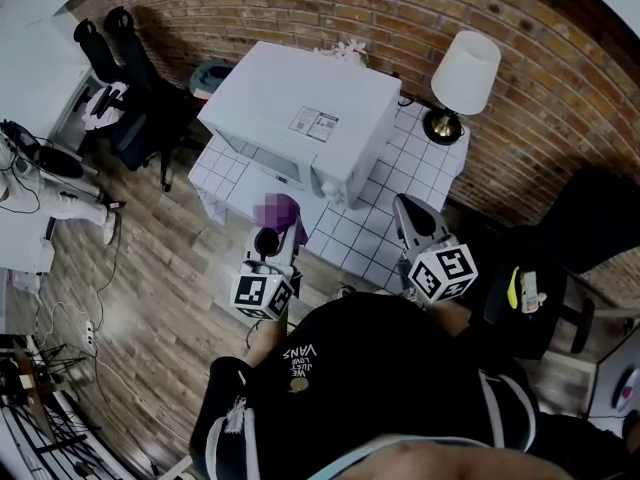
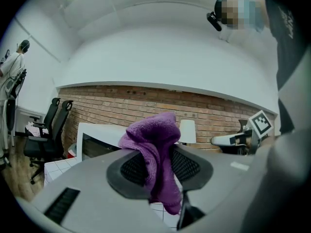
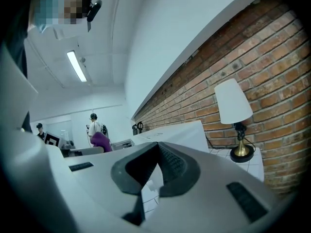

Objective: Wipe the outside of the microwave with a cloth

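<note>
Your left gripper (image 1: 268, 238) is clenched on the purple cloth (image 2: 154, 152): the fabric is pinched between its two jaws, bunched up above them and hanging in a fold below. In the head view you hold that cloth over the front part of the white tiled table (image 1: 395, 218), just in front of the white microwave (image 1: 305, 118). From the left gripper view the microwave's dark door window sits behind the cloth, and I cannot tell that the two touch. Your right gripper (image 1: 408, 210) has its jaws pressed together with nothing between them. It hangs over the table's right side, beside the microwave's front right corner and apart from it. The microwave stands at the back of the table against the brick wall (image 1: 330, 8), with a label on its top. A table lamp (image 1: 462, 78) with a white shade and a brass base stands to its right. Two black office chairs (image 1: 130, 88) stand on the wooden floor to the left.
</note>
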